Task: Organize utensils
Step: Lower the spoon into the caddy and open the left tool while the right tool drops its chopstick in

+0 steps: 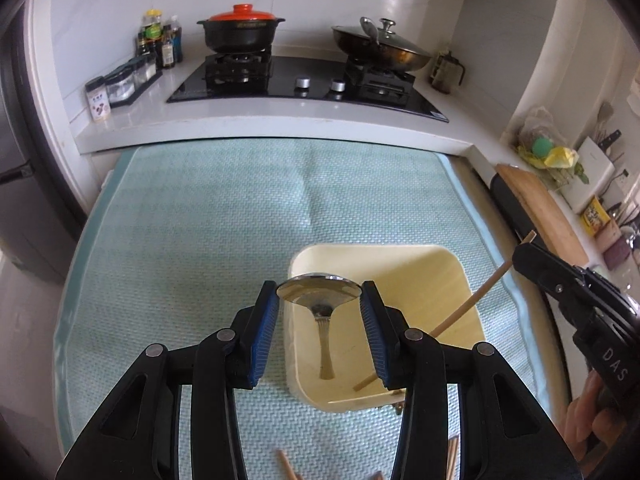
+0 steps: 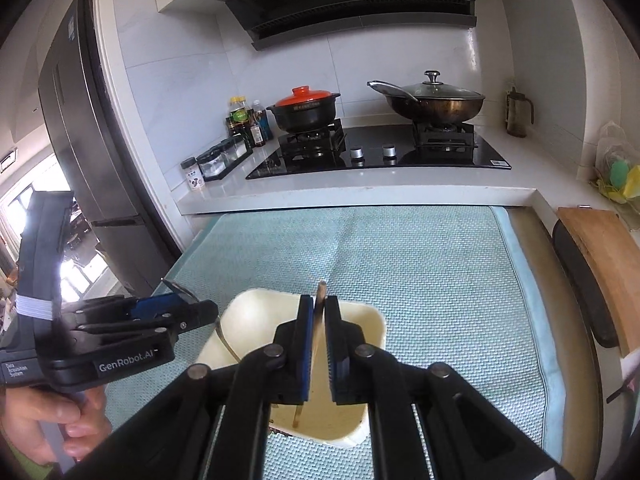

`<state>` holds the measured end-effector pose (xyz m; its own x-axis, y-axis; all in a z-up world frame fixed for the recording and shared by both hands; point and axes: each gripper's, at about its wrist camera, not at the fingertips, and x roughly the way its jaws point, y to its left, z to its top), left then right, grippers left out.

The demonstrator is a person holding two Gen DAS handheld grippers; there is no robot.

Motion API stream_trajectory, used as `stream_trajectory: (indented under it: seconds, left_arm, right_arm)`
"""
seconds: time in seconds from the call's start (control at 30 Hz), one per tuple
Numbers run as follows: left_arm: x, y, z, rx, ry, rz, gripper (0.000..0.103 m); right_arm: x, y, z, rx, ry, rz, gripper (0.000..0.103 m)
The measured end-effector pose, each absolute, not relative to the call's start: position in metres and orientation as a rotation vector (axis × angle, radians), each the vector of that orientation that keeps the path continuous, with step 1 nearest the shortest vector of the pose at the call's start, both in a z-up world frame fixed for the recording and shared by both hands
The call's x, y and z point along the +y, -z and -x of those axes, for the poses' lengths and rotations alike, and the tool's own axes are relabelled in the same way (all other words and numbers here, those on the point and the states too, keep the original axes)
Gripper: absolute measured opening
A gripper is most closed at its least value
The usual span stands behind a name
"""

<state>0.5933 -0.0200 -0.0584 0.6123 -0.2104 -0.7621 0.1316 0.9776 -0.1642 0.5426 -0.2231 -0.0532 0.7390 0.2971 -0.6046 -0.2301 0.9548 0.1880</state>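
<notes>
1. Over the cream tray (image 1: 452,268) on the mat (image 1: 200,220), the left gripper (image 1: 319,300) is clamping a spoon (image 1: 320,290) by its bowl, handle hanging into the tray.
2. The right gripper (image 2: 319,320) is pinching 1 chopstick (image 2: 320,296), whose lower end is reaching into the tray.
3. Both should be lowering until the ends rest on the tray floor, then releasing gently, probably keeping spoon and chopstick apart.

Tray (image 1: 448,264) set on mat (image 1: 200,220) — stove (image 1: 308,80) behind; spoon (image 1: 320,292) and chopstick (image 1: 472,304) held over tray.
</notes>
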Motion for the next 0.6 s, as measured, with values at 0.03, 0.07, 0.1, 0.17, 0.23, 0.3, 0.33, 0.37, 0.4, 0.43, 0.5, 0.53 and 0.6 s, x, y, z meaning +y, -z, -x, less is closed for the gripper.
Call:
stream_trajectory:
  seconds: [0.03, 0.07, 0.1, 0.17, 0.23, 0.3, 0.33, 0.37, 0.4, 0.43, 0.5, 0.53, 0.6]
  left_arm:
    - [-0.017, 0.056, -0.593, 0.882, 0.189, 0.105, 0.048]
    - [-0.014, 0.052, -0.593, 0.875, 0.180, 0.115, 0.057]
    - [-0.010, 0.046, -0.594, 0.868, 0.170, 0.124, 0.062]
    - [-0.002, 0.030, -0.591, 0.840, 0.146, 0.130, 0.069]
    - [0.007, 0.008, -0.582, 0.804, 0.137, 0.129, 0.072]
    - [0.019, -0.017, -0.566, 0.754, 0.125, 0.128, 0.081]
    - [0.024, -0.030, -0.555, 0.722, 0.118, 0.122, 0.087]
    - [0.031, -0.042, -0.542, 0.688, 0.113, 0.112, 0.089]
    - [0.036, -0.053, -0.525, 0.652, 0.108, 0.100, 0.095]
    - [0.042, -0.062, -0.508, 0.620, 0.102, 0.085, 0.100]
    - [0.052, -0.073, -0.471, 0.572, 0.092, 0.054, 0.101]
    - [0.057, -0.074, -0.451, 0.560, 0.095, 0.039, 0.102]
    - [0.065, -0.069, -0.412, 0.542, 0.094, 0.012, 0.102]
  right_arm:
    - [-0.224, 0.053, -0.544, 0.686, -0.283, -0.101, 0.007]
    - [-0.226, 0.052, -0.547, 0.688, -0.274, -0.102, 0.007]
    - [-0.227, 0.050, -0.549, 0.692, -0.265, -0.104, 0.011]
    - [-0.231, 0.043, -0.551, 0.690, -0.247, -0.105, 0.031]
    - [-0.235, 0.029, -0.550, 0.664, -0.224, -0.110, 0.056]
    - [-0.240, 0.008, -0.543, 0.624, -0.209, -0.103, 0.057]
    - [-0.241, -0.003, -0.537, 0.604, -0.206, -0.093, 0.057]
    - [-0.243, -0.014, -0.528, 0.579, -0.205, -0.080, 0.057]
    - [-0.245, -0.025, -0.518, 0.553, -0.204, -0.065, 0.057]
    - [-0.246, -0.036, -0.506, 0.525, -0.203, -0.046, 0.057]
    - [-0.250, -0.054, -0.475, 0.467, -0.211, -0.012, 0.062]
    - [-0.251, -0.061, -0.456, 0.438, -0.218, 0.002, 0.066]
    - [-0.255, -0.068, -0.417, 0.381, -0.220, 0.030, 0.079]
